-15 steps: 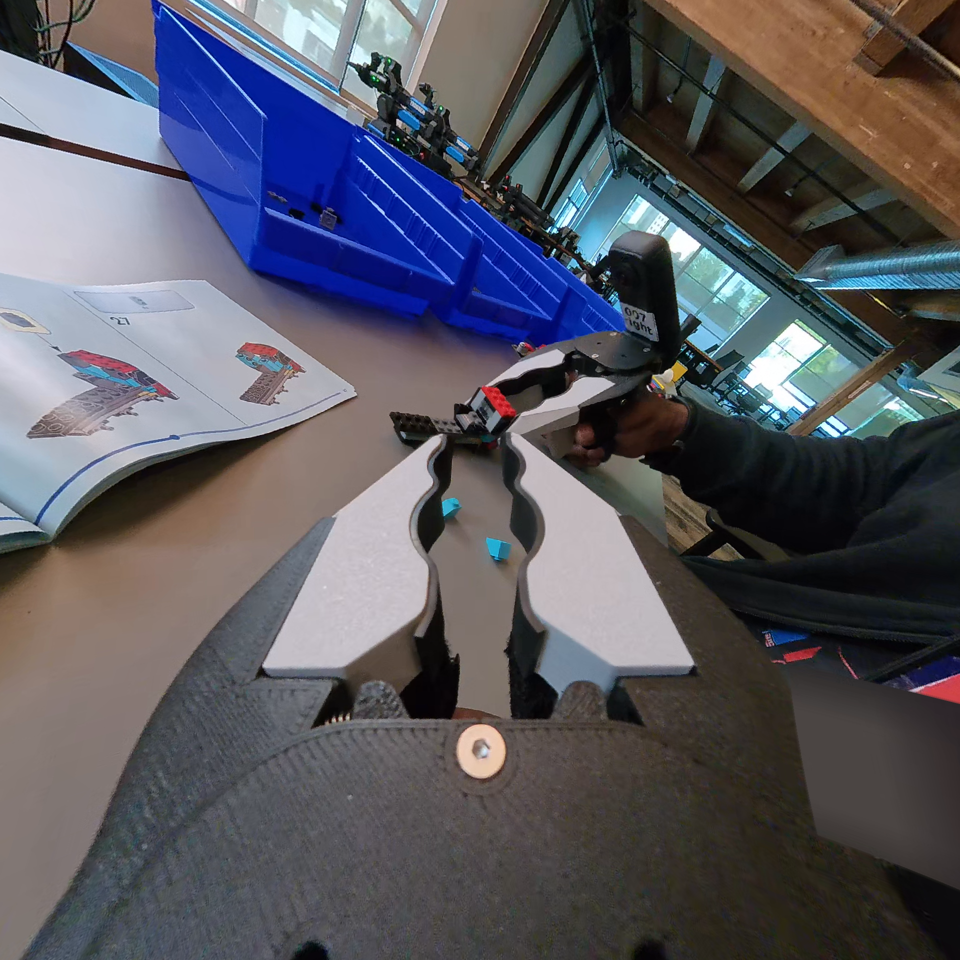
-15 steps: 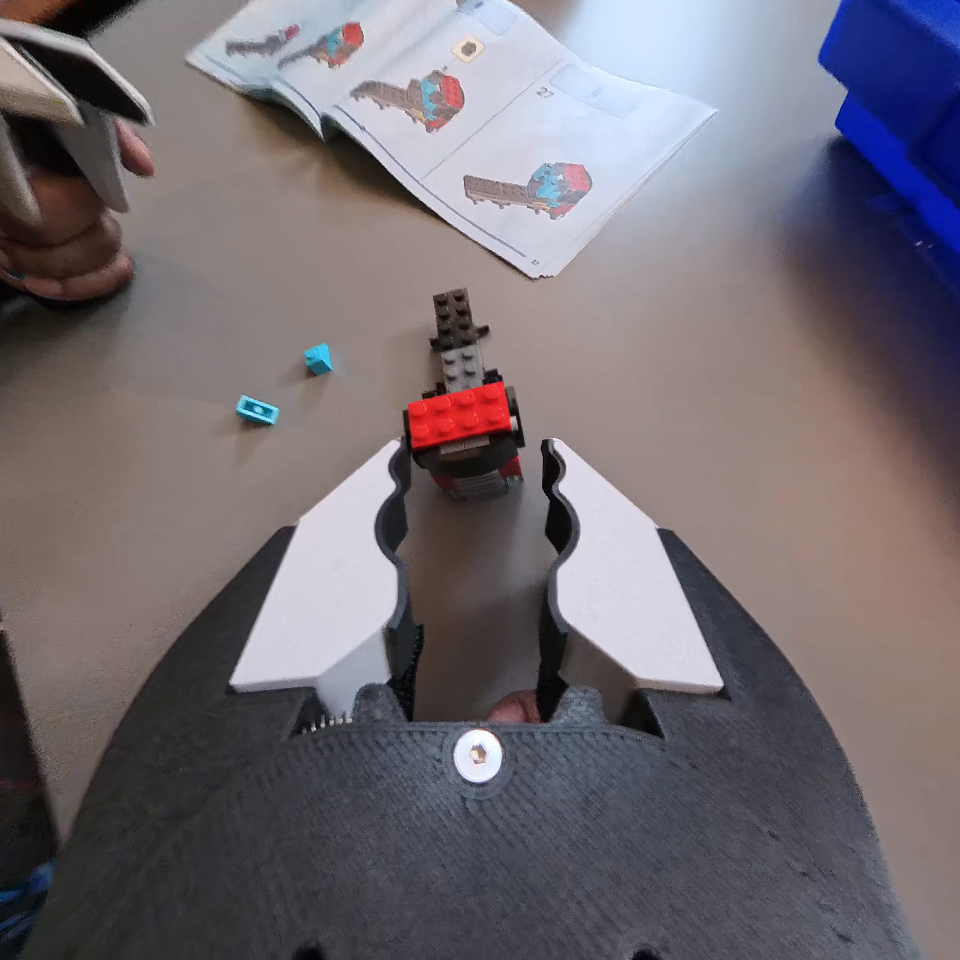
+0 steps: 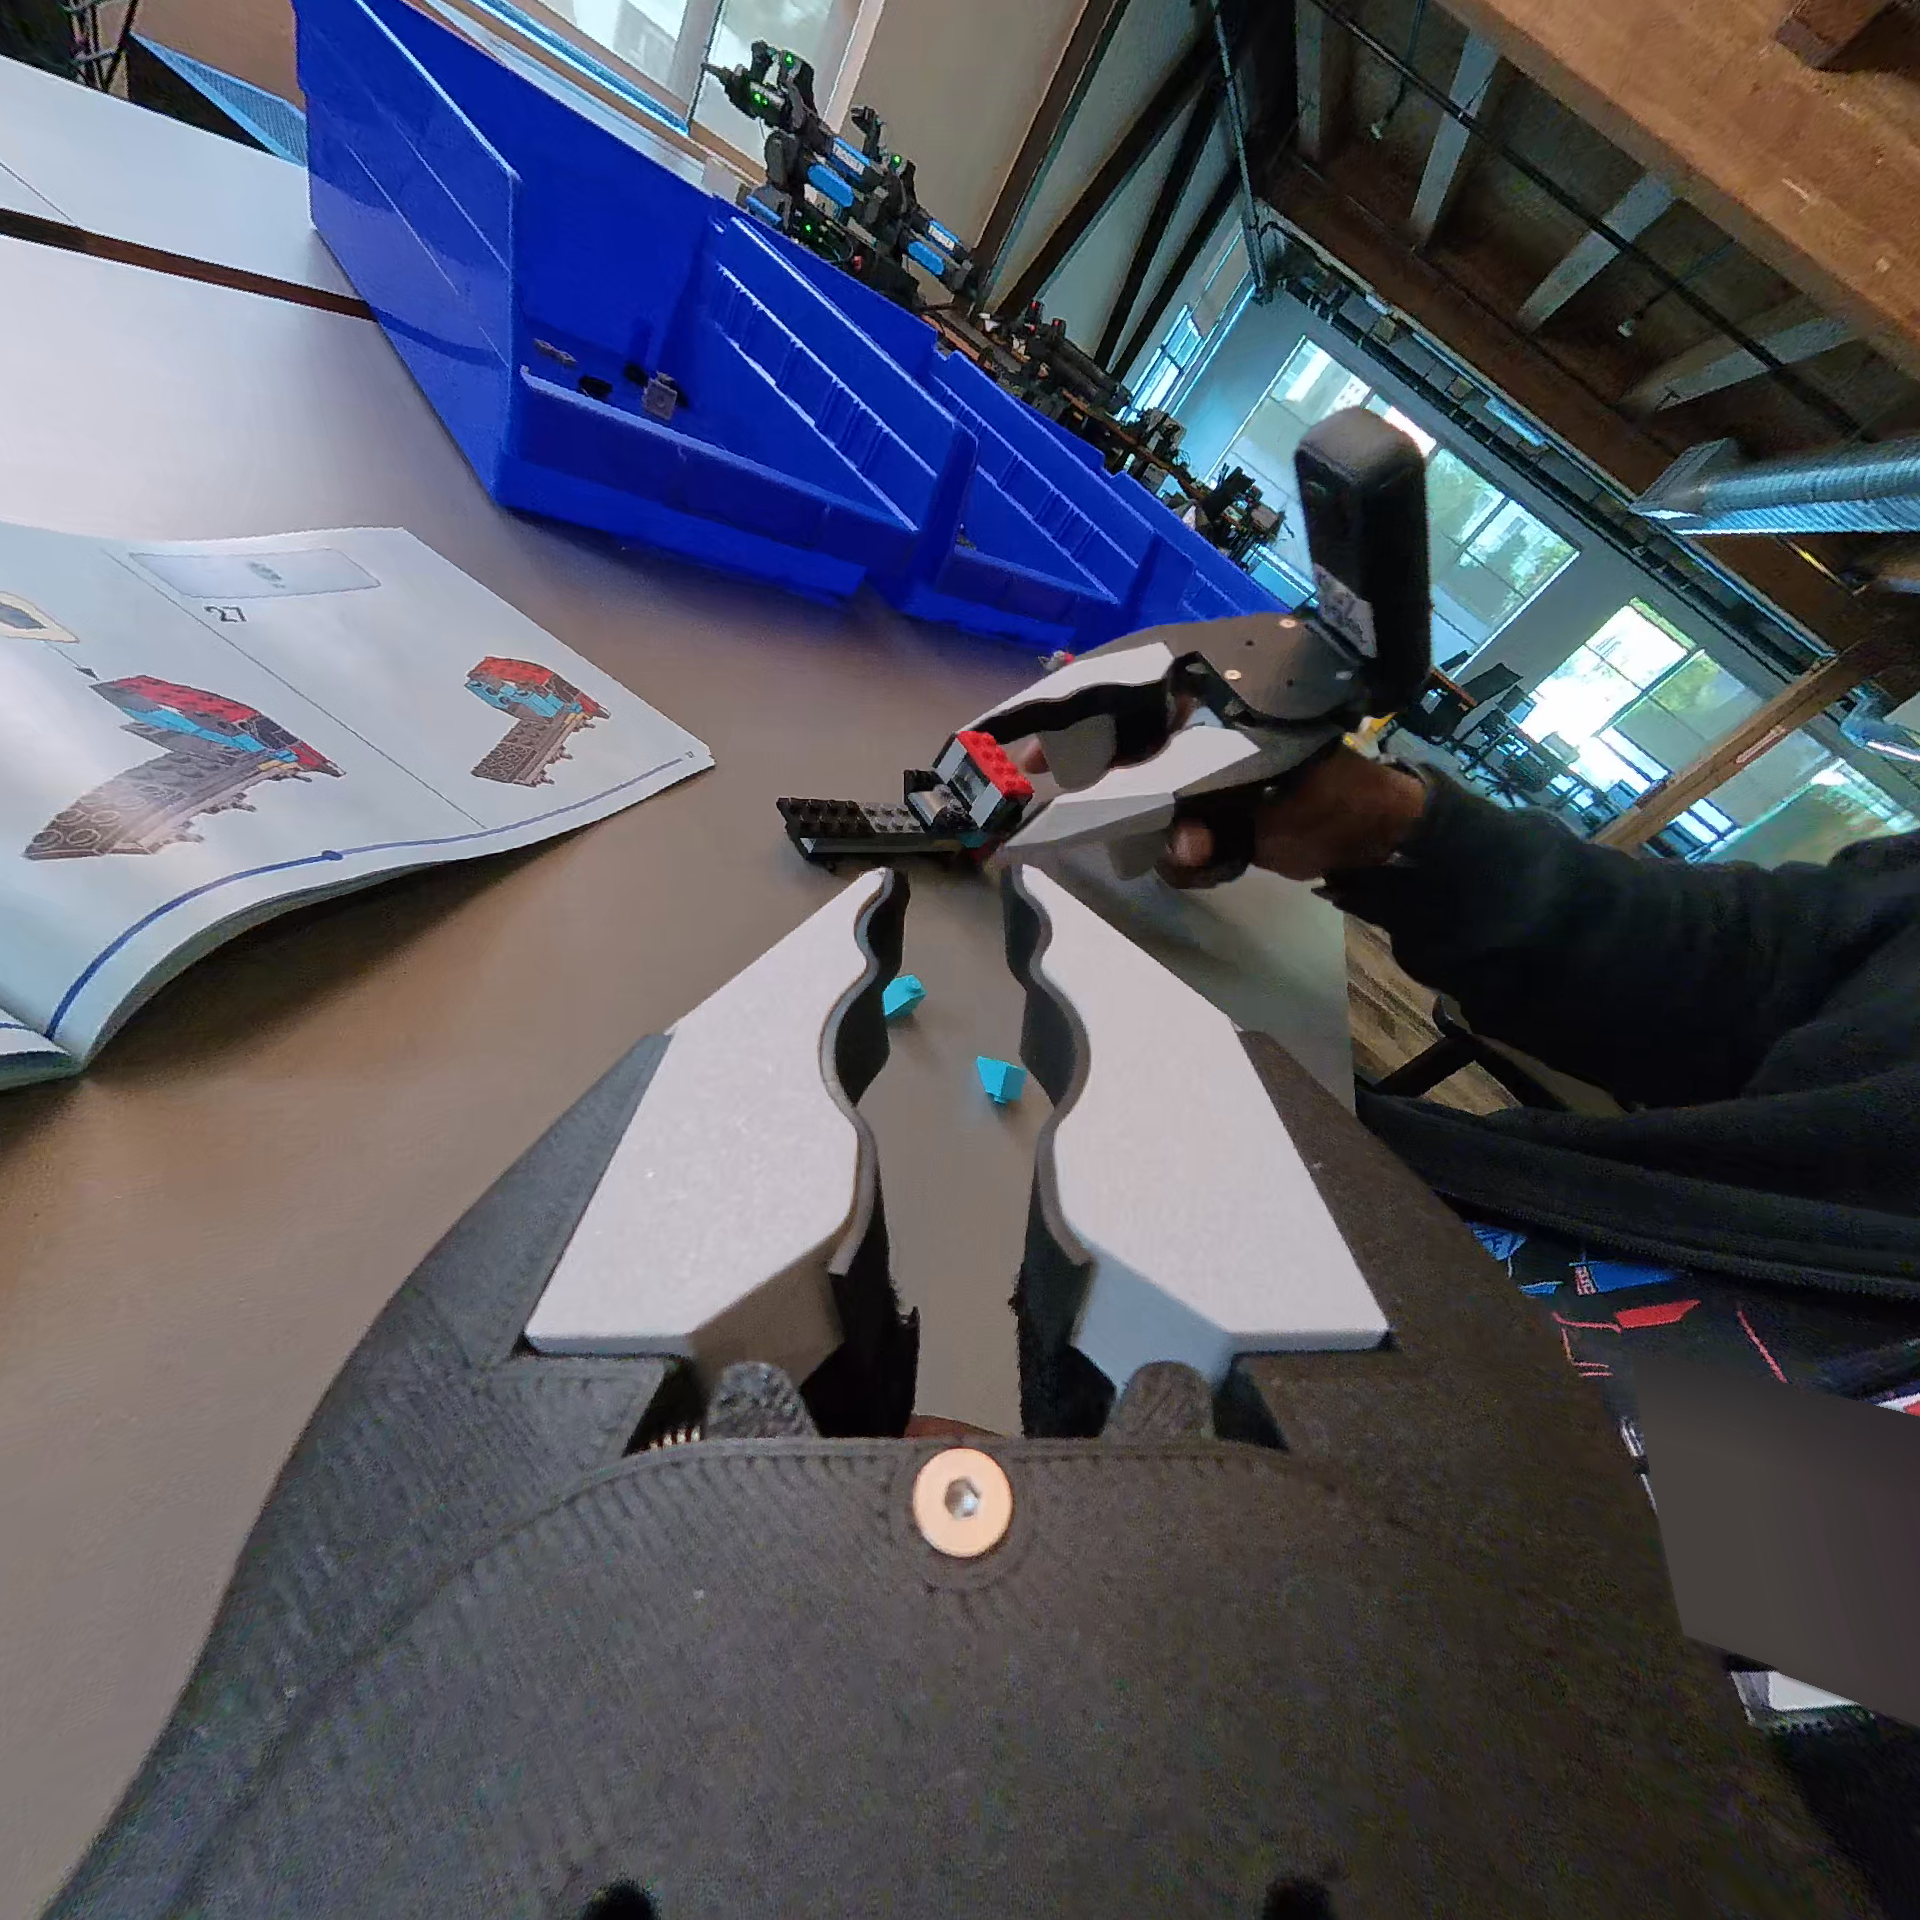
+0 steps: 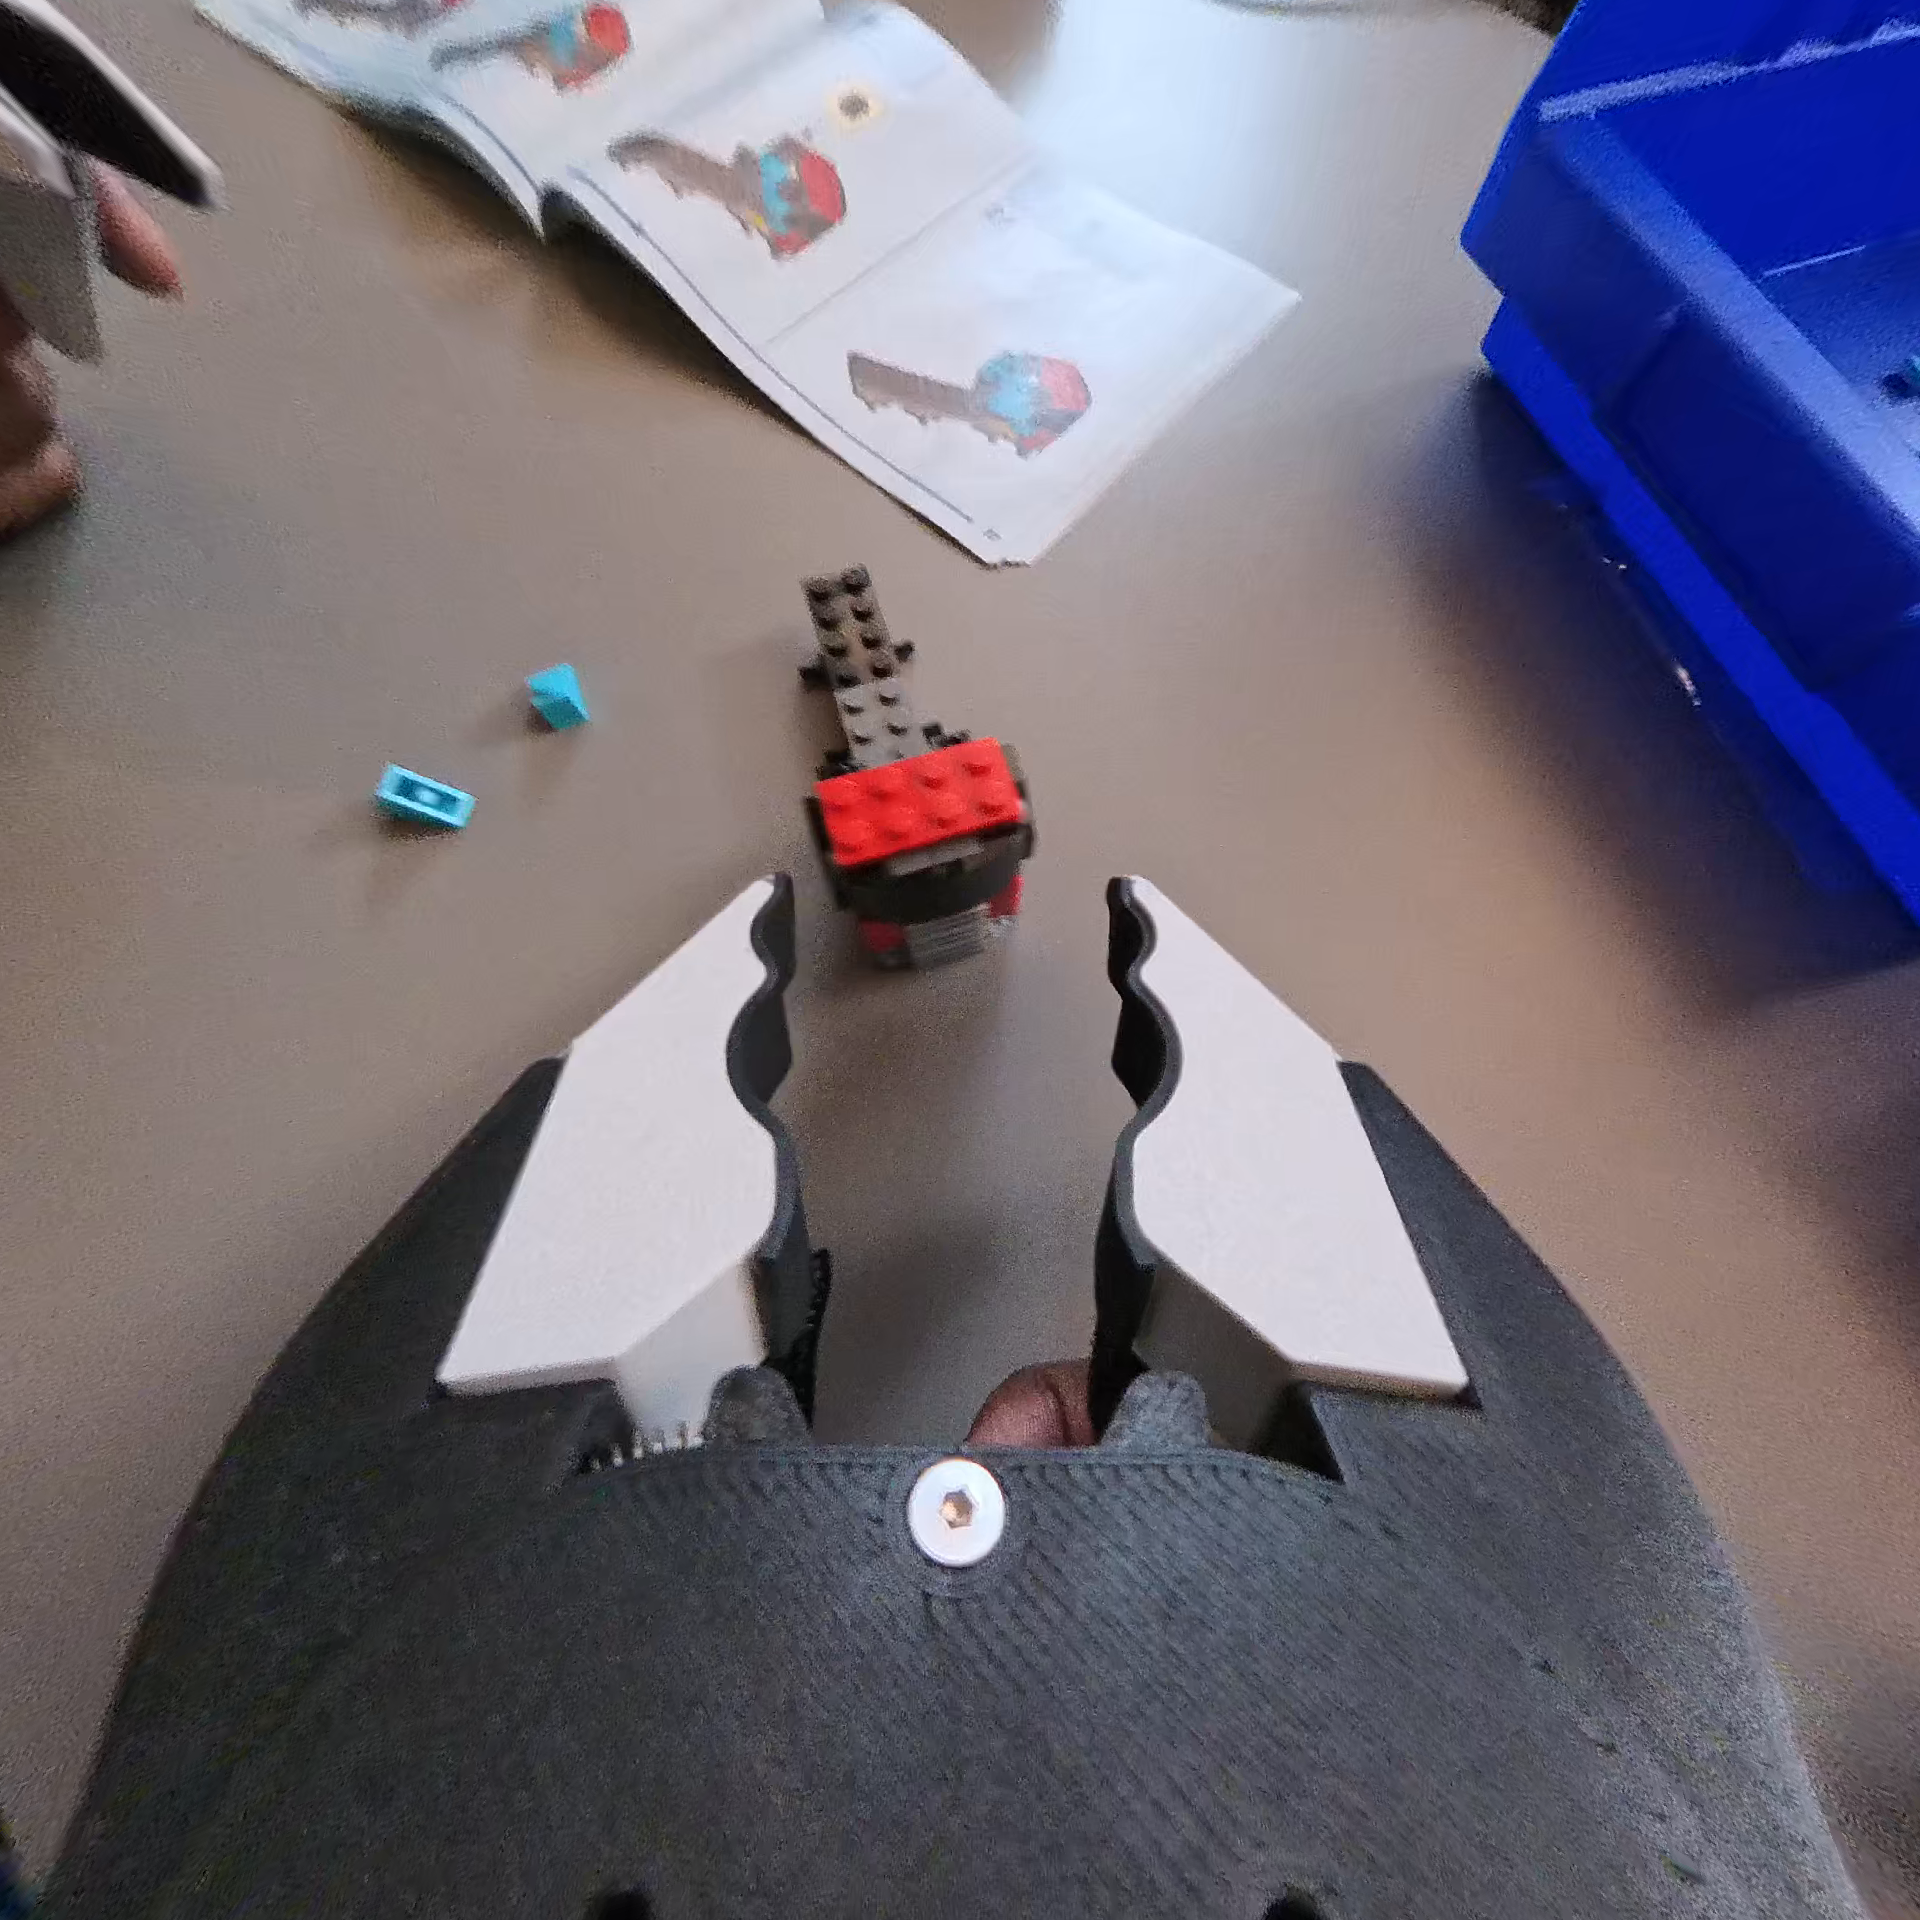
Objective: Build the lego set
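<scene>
So far the build (image 4: 914,821) is a partial one: a dark studded strip with a blocky end capped by a red brick, lying on the grey worktop (image 4: 1299,831) near its middle. Two small turquoise pieces (image 4: 556,694) (image 4: 424,795) lie loose just to one side of it, not yet attached, and the open instruction booklet (image 4: 997,343) beyond it pictures a fuller model with more red and turquoise on it. Judging by that, a good part of the set is left to do, starting most likely with those two loose pieces.

The right gripper (image 4: 943,883) hangs just short of the blocky red end, its jaws wide apart and empty; in the left wrist view its tips seem to sit on either side of that end, though whether they touch it cannot be told. The left gripper (image 3: 948,883) is low over the worktop with its jaws at a narrow gap, holding nothing, and the two turquoise pieces show between its fingers on the surface below.

Room is fair. The booklet lies between the build and the far side of the worktop, well apart from the build. A row of blue bins (image 3: 727,416) lines the far edge, also well apart. The near edge, where the person's dark sleeve (image 3: 1662,935) comes in, is close behind the right gripper. Open surface lies around the build on every side, so either gripper can come in freely.
</scene>
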Demonstrator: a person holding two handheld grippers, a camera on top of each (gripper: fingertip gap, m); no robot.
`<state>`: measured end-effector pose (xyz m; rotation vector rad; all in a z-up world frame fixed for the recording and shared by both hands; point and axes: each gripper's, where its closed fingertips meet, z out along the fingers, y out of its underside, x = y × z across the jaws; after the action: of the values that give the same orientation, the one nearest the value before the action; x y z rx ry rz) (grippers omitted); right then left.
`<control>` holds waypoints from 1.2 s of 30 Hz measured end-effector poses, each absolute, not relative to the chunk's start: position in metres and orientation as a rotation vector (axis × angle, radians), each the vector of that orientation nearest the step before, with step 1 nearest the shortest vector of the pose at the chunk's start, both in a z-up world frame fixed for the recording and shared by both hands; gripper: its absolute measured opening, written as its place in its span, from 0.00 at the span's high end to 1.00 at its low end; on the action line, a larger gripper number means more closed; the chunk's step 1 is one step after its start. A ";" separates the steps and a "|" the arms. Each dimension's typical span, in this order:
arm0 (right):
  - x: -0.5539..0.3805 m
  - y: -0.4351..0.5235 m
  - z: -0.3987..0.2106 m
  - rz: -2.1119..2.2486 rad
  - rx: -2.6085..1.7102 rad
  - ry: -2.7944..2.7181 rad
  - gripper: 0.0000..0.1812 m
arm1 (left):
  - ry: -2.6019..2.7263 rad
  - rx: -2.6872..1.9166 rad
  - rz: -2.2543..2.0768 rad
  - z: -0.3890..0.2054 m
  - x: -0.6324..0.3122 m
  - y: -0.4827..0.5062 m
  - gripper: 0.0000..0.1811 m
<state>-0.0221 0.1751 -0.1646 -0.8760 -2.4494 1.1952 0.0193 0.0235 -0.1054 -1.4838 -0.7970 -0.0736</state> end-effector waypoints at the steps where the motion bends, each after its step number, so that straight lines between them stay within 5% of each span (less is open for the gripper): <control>1: -0.017 0.171 -0.162 1.225 -0.885 -2.435 0.67 | -0.799 -1.487 -0.075 -0.106 0.019 0.024 0.89; 8: -0.039 0.188 -0.161 0.983 -0.705 -2.349 0.75 | -0.800 -1.502 -0.072 -0.108 0.019 0.025 0.89; 18: -0.037 0.175 -0.163 1.165 -1.040 -2.332 0.71 | -0.803 -1.511 -0.069 -0.109 0.019 0.026 0.89; 22: -0.044 0.172 -0.163 1.180 -1.064 -2.322 0.79 | -0.801 -1.514 -0.069 -0.109 0.020 0.026 0.89; 31: -0.054 0.163 -0.163 1.278 -0.824 -2.529 0.79 | -0.800 -1.526 -0.067 -0.110 0.020 0.027 0.89; 36: -0.056 0.167 -0.155 1.283 -0.938 -2.404 0.70 | -0.803 -1.525 -0.064 -0.110 0.020 0.027 0.89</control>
<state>-0.0565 0.1675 -0.1550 -0.9380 -2.4037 1.2830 0.0196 0.0270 -0.1104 -1.5250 -0.8029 -0.0638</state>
